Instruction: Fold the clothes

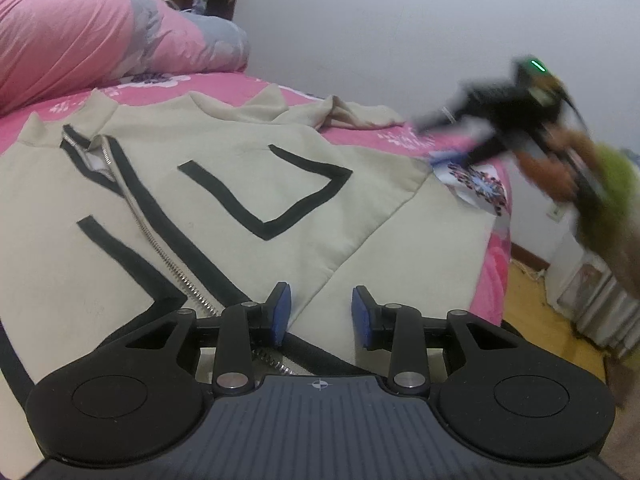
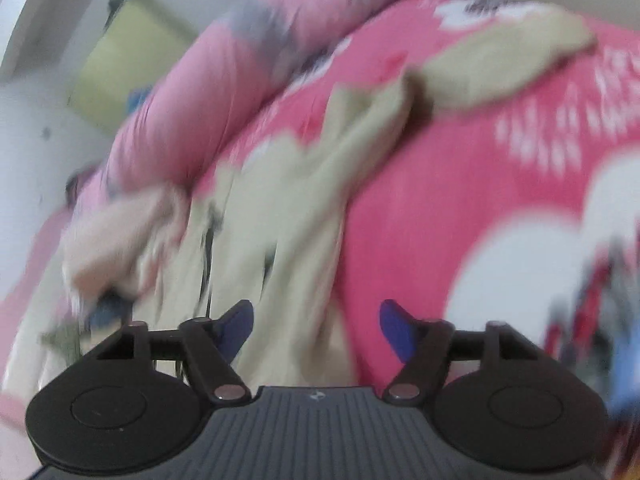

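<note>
I count 1 beige jacket [image 1: 248,200] w/ 1 zipper [image 1: 160,248] & 2 black angular outlines [image 1: 280,192] on its front, spread on 1 pink bedsheet [image 1: 492,272]. 1 rolled pink quilt [image 1: 100,36] sits behind it. I've got 2 claws: my left gripper [image 1: 320,314] & my right gripper [image 2: 316,330], 2 blue pads [image 1: 280,312] on each.

Cream zip-front jacket w/ black trim [image 1: 248,200] covers most of the pink floral bed [image 1: 492,280]. Rolled pink-grey quilt [image 1: 100,36] blocks the far side beyond the jacket. Right of jacket: bare sheet strip, then bed edge, open wood floor [image 1: 532,320]. Air above jacket free.
</note>
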`<state>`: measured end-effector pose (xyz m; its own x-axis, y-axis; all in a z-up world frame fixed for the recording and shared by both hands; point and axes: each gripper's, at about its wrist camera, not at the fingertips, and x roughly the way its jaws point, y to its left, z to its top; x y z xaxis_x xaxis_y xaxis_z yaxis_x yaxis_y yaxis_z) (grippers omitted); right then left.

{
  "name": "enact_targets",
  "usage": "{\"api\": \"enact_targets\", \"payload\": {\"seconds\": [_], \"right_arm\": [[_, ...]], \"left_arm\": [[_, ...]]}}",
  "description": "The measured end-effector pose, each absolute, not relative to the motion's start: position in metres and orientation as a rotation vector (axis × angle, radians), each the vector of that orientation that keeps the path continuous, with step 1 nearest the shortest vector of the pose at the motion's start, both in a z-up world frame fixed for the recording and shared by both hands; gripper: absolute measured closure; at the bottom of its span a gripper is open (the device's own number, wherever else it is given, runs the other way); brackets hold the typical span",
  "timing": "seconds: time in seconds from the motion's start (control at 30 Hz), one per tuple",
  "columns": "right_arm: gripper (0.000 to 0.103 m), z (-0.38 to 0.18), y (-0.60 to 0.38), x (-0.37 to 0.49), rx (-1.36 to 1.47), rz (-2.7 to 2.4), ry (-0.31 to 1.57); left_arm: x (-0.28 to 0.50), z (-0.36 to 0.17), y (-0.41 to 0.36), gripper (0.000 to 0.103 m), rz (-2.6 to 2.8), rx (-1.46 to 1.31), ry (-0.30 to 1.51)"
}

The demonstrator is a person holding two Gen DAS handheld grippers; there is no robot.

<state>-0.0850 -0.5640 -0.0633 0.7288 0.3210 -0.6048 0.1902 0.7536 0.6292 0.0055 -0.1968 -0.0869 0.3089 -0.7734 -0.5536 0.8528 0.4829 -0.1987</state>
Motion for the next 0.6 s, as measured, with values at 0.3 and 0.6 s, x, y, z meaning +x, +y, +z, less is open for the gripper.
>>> {"api": "enact_targets", "payload": {"seconds": [0.3,0.6], "right_arm": [[0.099,-0.061,-0.536,-0.157,0.803,0.038,0.589],[0.070,-0.071,-0.549,-0.174,0.814,-0.209,0.611]], "left_arm": [[0.001,-0.083,-0.193,0.069,-1.036,0.135,0.638],[-0.002,-0.083,-0.188,0.069,-1.041,0.153,0.619]]}}
